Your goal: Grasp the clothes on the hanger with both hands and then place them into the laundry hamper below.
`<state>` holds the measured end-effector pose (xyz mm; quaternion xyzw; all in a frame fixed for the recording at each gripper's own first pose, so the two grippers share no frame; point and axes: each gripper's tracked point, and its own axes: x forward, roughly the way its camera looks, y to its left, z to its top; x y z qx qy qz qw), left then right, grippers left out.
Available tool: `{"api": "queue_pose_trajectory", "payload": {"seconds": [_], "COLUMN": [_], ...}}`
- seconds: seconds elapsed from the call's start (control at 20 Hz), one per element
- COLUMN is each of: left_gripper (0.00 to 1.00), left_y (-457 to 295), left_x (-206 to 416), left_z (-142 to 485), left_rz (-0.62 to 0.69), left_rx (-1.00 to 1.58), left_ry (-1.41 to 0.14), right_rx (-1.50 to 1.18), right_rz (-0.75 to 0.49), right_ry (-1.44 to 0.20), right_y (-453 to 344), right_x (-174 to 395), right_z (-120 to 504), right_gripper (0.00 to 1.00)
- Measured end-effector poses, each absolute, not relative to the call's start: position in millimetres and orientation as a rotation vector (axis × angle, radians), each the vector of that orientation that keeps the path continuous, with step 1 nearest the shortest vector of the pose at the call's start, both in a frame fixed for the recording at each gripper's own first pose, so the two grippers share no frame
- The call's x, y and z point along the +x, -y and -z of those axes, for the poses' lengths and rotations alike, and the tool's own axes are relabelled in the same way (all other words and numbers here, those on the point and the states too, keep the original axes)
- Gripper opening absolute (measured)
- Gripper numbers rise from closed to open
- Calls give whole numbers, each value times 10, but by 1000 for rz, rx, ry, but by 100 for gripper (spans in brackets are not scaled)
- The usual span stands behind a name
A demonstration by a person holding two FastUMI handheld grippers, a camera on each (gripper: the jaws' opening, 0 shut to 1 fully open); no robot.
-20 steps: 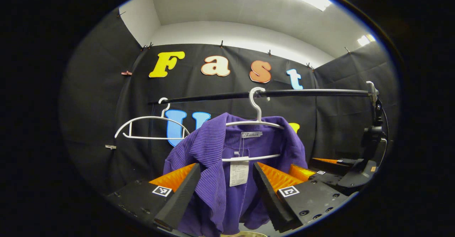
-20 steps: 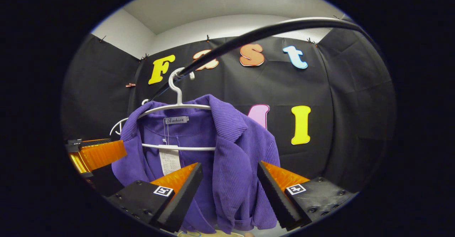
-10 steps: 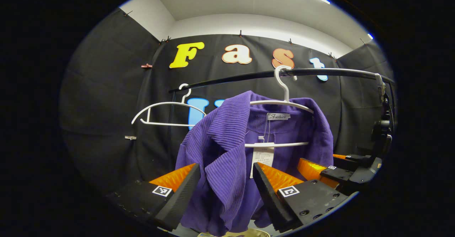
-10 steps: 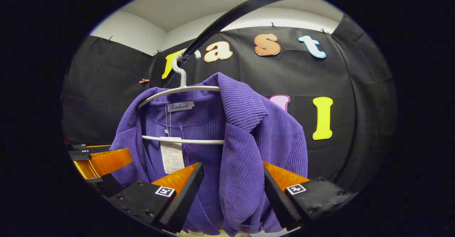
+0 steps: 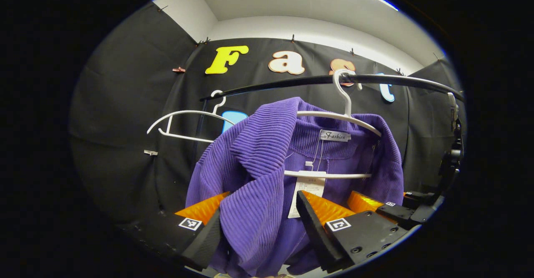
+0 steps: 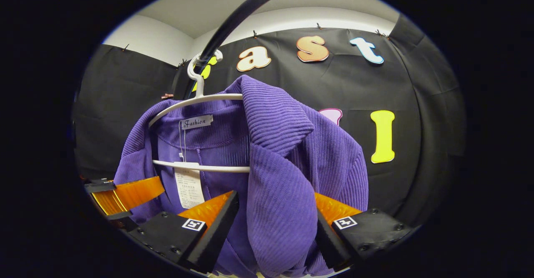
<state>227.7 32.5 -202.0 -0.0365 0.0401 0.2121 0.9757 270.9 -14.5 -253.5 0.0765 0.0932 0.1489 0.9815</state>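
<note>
A purple ribbed garment (image 5: 267,161) hangs on a white hanger (image 5: 348,102) from a black rail (image 5: 271,85). In the left gripper view, my left gripper (image 5: 258,213) is open, and the garment's front panel below the collar hangs between its fingers. My right gripper (image 5: 388,203) shows at the garment's far side. In the right gripper view, the same garment (image 6: 283,152) hangs on its hanger (image 6: 196,77). The right gripper (image 6: 275,215) is open around the other front panel. A finger of the left gripper (image 6: 133,190) shows at the left.
An empty white hanger (image 5: 183,121) hangs on the rail to the left of the garment. A black stand with a clamp (image 5: 452,161) holds the rail's right end. The rail (image 6: 233,19) passes close overhead in the right gripper view.
Both grippers have come closer to the garment, and the fabric panels now lie deeper between their fingers. The fingers have stayed apart.
</note>
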Motion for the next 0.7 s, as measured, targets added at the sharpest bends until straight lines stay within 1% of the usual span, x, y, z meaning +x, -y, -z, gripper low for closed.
{"api": "queue_pose_trajectory", "payload": {"seconds": [0.05,0.1,0.15,0.2,0.25,0.3,0.35,0.5,0.55,0.6,0.65,0.7], "left_gripper": [93,90,88,83,80,72,63,30,26,19,14,12], "left_y": [-334,-337,-339,-345,-360,-383,-414,-559,-576,-554,-538,-543], "left_x": [2314,2340,2353,2352,2360,2378,2391,2402,2423,2452,2474,2472], "left_z": [2041,2063,2067,2066,2067,2085,2091,2090,2078,2091,2102,2115], "left_rz": [-424,-415,-407,-400,-392,-388,-388,-434,-437,-425,-410,-406], "left_rx": [-76,-79,-81,-81,-85,-87,-87,-72,-71,-75,-75,-69], "left_ry": [-84,-85,-85,-84,-87,-94,-96,-88,-87,-92,-99,-106], "right_rx": [150,145,149,155,158,154,152,174,157,160,161,161], "right_rz": [-295,-292,-301,-309,-317,-320,-330,-380,-339,-338,-350,-359], "right_ry": [-183,-179,-183,-196,-211,-221,-228,-233,-252,-233,-243,-246], "right_y": [171,200,199,199,204,219,222,138,228,271,221,197], "right_x": [2736,2760,2772,2792,2811,2839,2851,2850,2840,2824,2923,2950], "right_z": [2550,2555,2579,2599,2653,2697,2729,2738,2801,2739,2784,2787], "right_gripper": [94,92,80,79,71,67,50,48,50,33,16,16]}}
